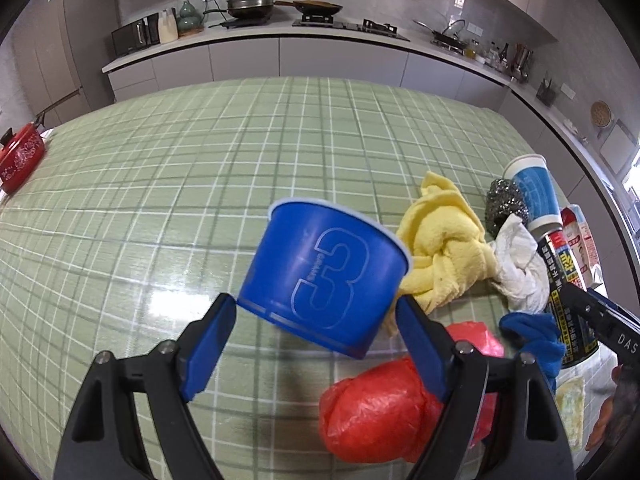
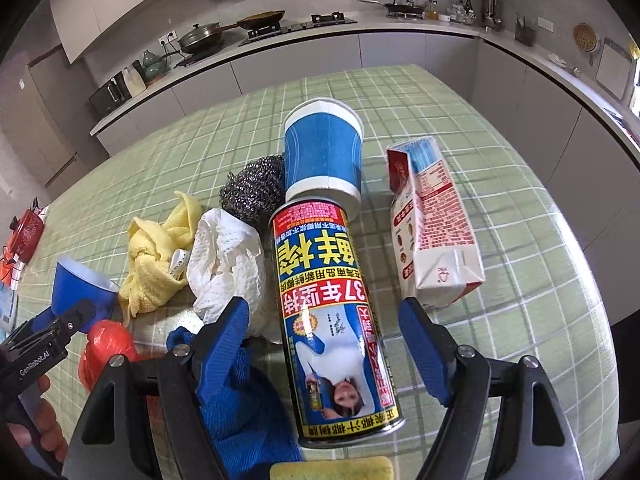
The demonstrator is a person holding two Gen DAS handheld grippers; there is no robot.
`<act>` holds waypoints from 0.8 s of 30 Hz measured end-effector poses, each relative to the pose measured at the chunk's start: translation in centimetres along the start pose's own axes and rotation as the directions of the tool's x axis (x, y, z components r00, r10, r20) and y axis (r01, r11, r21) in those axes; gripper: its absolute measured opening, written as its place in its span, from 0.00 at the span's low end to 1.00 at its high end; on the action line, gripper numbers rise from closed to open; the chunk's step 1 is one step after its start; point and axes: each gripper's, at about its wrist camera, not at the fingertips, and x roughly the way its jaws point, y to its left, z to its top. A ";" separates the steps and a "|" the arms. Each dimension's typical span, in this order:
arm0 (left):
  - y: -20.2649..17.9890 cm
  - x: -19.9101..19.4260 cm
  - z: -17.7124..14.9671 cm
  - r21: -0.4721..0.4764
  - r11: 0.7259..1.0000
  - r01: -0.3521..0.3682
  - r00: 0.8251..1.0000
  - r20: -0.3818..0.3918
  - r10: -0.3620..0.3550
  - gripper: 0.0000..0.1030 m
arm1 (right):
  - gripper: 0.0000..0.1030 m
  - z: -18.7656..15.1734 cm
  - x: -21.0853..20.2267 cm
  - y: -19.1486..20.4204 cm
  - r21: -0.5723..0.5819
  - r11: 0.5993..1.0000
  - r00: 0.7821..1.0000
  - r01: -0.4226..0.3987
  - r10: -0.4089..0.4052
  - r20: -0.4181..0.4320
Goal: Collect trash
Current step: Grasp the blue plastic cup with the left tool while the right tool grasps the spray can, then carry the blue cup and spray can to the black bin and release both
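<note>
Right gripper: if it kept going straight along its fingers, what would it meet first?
Most likely the drink can, which lies on its side between the open fingers of the right gripper. The crumpled paper towel lies just beside the left finger; depth is hard to judge here.

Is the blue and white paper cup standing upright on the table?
No, the paper cup lies on its side, its base against the can.
</note>
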 end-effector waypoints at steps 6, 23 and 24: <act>0.2 0.3 -0.4 -0.017 0.999 0.028 1.000 -0.002 -0.028 0.80 | 0.67 0.3 1.3 0.0 -0.002 1.000 0.999 -0.026 0.026 -0.031; 0.0 0.5 -0.1 -0.025 0.998 0.057 0.998 0.021 -0.056 0.78 | 0.54 0.1 2.8 0.3 -0.013 0.997 0.996 -0.072 0.071 -0.058; 0.1 0.4 -0.2 -0.034 0.998 0.055 0.998 0.027 -0.054 0.78 | 0.54 0.1 2.6 0.3 -0.013 0.997 0.996 -0.071 0.070 -0.051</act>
